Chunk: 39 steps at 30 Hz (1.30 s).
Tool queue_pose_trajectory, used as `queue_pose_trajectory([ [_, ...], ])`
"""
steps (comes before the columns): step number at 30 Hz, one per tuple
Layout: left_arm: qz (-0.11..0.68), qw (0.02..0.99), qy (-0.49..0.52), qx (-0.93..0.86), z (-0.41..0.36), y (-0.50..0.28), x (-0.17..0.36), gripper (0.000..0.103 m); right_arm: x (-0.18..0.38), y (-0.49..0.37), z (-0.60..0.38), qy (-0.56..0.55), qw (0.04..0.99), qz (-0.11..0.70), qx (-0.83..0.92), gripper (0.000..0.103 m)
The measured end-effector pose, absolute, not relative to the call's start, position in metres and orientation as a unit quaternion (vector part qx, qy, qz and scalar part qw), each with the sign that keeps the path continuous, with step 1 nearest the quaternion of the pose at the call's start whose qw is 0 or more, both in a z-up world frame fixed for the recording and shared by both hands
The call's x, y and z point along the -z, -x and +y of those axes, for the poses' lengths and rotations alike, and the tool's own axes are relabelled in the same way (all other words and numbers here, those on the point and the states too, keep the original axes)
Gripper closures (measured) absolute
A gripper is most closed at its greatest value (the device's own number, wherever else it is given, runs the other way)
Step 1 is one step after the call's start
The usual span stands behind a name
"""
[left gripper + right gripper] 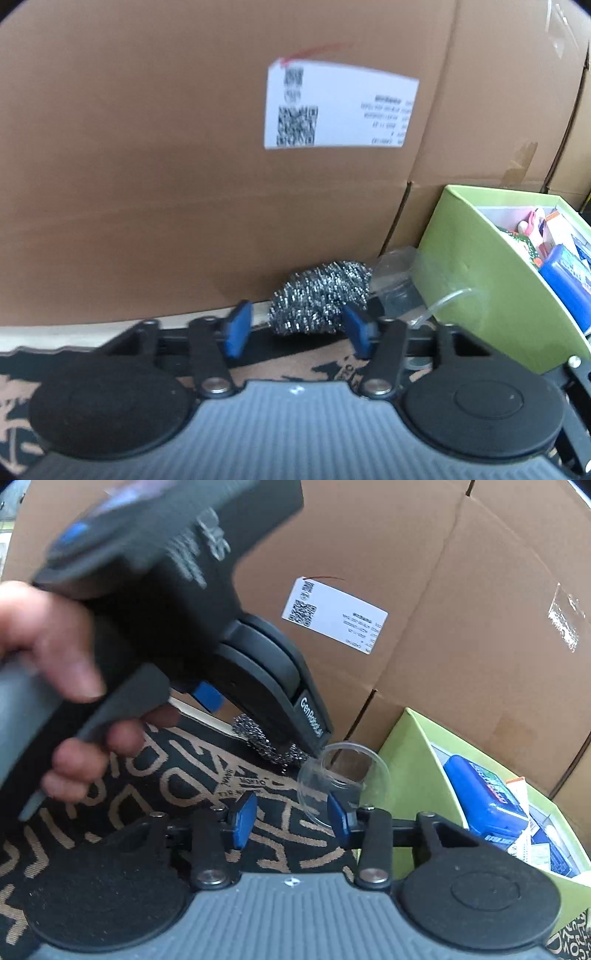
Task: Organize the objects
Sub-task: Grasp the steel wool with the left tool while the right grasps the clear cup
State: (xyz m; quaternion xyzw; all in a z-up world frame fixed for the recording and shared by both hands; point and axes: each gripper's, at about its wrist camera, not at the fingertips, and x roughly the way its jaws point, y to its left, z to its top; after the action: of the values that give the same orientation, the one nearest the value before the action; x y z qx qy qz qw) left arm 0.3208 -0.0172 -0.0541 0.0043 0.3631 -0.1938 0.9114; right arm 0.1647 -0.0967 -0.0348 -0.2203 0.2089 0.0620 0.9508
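Note:
A steel wool scourer (320, 297) lies on the patterned mat against a cardboard box. My left gripper (297, 328) is open, its blue pads on either side of the scourer's near end, not closed on it. A clear plastic cup (400, 280) lies on its side right of the scourer, against the green box (476, 280). In the right wrist view my right gripper (291, 819) is open and empty, just short of the clear cup (341, 775). The left gripper's body (177, 627) and the hand holding it fill the upper left, over the scourer (264, 742).
A big cardboard box (147, 166) with a white label (340, 109) forms a wall behind. The green box (410, 771) on the right holds a blue case (484, 801) and several small packages. The black and tan patterned mat (147, 794) covers the surface.

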Motion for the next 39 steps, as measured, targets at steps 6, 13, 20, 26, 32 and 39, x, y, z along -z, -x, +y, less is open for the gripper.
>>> queue_pose_trajectory([
  [6, 0.368, 0.905, 0.001, 0.212, -0.007, -0.308, 0.058, 0.081, 0.038, -0.176, -0.094, 0.241, 0.945, 0.218, -0.048, 0.063],
  [13, 0.369, 0.915, 0.021, 0.164, 0.039, -0.271, 0.055, 0.082, 0.038, -0.196, -0.094, 0.237, 0.944, 0.227, -0.040, 0.081],
  [20, 0.372, 0.913, 0.033, 0.163, 0.059, -0.215, 0.048, 0.081, 0.019, -0.171, -0.117, 0.143, 0.953, 0.233, -0.130, 0.097],
  [26, 0.376, 0.910, 0.042, 0.171, 0.053, -0.168, 0.047, 0.079, 0.001, -0.106, -0.146, 0.100, 0.949, 0.229, -0.192, 0.097],
  [32, 0.366, 0.913, 0.010, 0.181, 0.042, -0.126, 0.046, 0.053, 0.013, -0.067, -0.190, 0.042, 0.942, 0.260, -0.207, 0.096],
  [39, 0.343, 0.928, -0.023, 0.141, 0.036, -0.122, 0.039, 0.030, 0.022, -0.049, -0.204, 0.047, 0.947, 0.243, -0.204, 0.030],
])
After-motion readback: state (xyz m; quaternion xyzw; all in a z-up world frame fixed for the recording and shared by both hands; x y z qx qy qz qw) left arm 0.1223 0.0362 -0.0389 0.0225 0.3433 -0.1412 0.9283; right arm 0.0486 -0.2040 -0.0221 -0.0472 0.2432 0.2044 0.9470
